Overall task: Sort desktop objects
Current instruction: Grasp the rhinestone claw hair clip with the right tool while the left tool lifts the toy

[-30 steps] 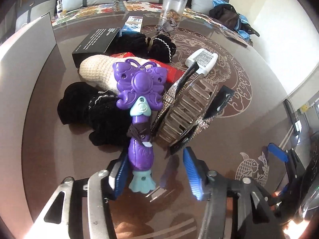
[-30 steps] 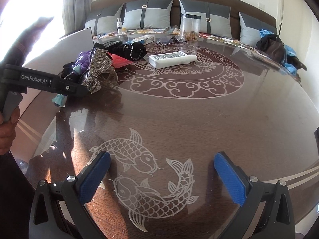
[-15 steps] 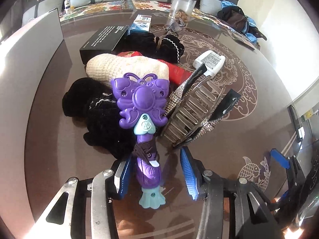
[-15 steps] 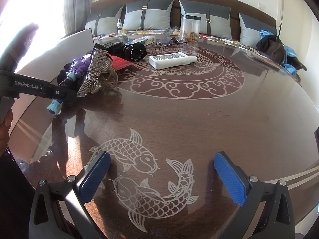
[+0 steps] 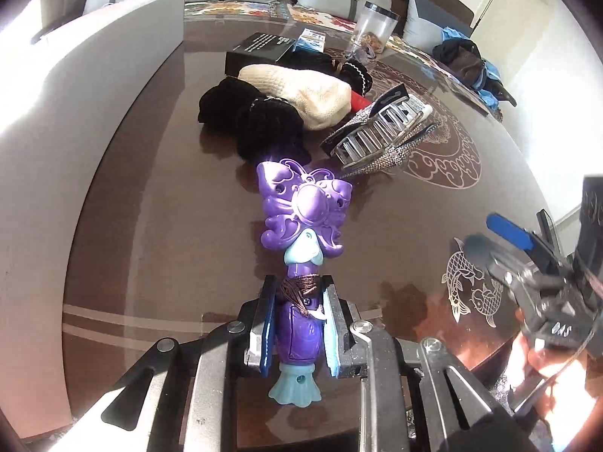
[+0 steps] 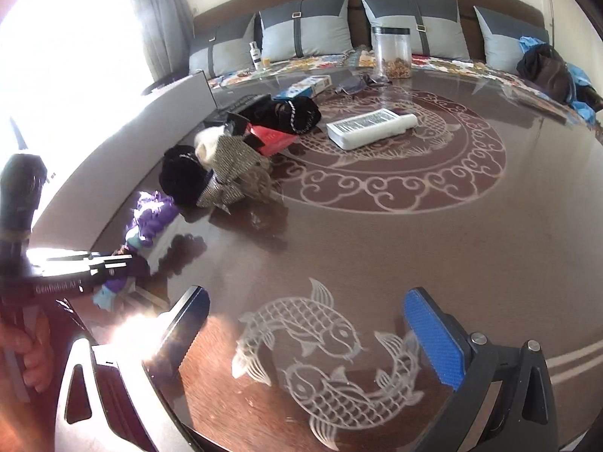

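My left gripper (image 5: pixel 298 324) is shut on the handle of a purple butterfly toy wand (image 5: pixel 303 209), held over the brown table away from the pile. The wand also shows in the right wrist view (image 6: pixel 150 218). Beyond it lie a rhinestone hair claw (image 5: pixel 377 132), black knitted items (image 5: pixel 260 120) and a cream knitted item (image 5: pixel 301 94). My right gripper (image 6: pixel 305 339) is open and empty, low over the koi pattern at the table's near edge. The right gripper also shows in the left wrist view (image 5: pixel 527 256).
A white remote (image 6: pixel 371 128), a red box (image 6: pixel 273 137), a black box (image 5: pixel 260 51), a small blue box (image 5: pixel 311 39) and a clear jar (image 6: pixel 392 52) stand farther back. A grey-white panel (image 5: pixel 75 113) runs along the left. A sofa with cushions lies behind the table.
My left gripper closed on the wand's handle and pulled it back toward the near table edge, off the pile. The right gripper stayed open and shifted slightly.
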